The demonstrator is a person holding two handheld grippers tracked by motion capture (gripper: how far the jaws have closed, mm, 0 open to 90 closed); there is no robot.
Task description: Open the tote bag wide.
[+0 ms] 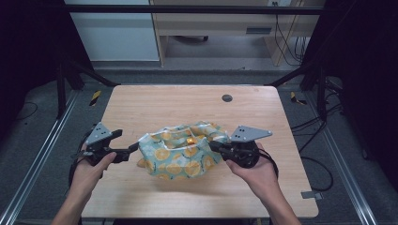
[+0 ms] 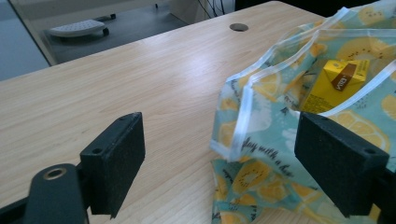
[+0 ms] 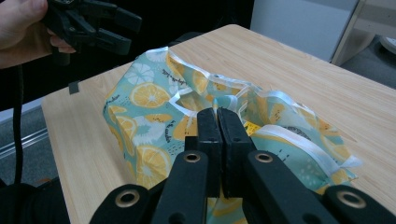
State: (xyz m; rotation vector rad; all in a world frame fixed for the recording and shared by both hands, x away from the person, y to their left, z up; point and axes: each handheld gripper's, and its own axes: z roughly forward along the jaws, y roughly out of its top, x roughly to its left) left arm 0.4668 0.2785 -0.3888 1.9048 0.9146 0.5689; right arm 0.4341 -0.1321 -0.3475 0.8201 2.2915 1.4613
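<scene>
A teal, orange-slice-printed plastic bag (image 1: 180, 152) lay mid-tabletop (image 1: 141, 103), its rim pinched by the right claw (image 3: 217, 116), apparently to keep the mouth up. The left claw (image 2: 219, 156) stood wide, empty, beside it, a yellow carton (image 2: 338, 81) inside.

Left gripper (image 1: 133, 149): jaws wide apart, nothing between the pads, held level and pointing inward. Right gripper (image 1: 212, 146): jaws pressed together, pointing inward. Both hands grip from below.
</scene>
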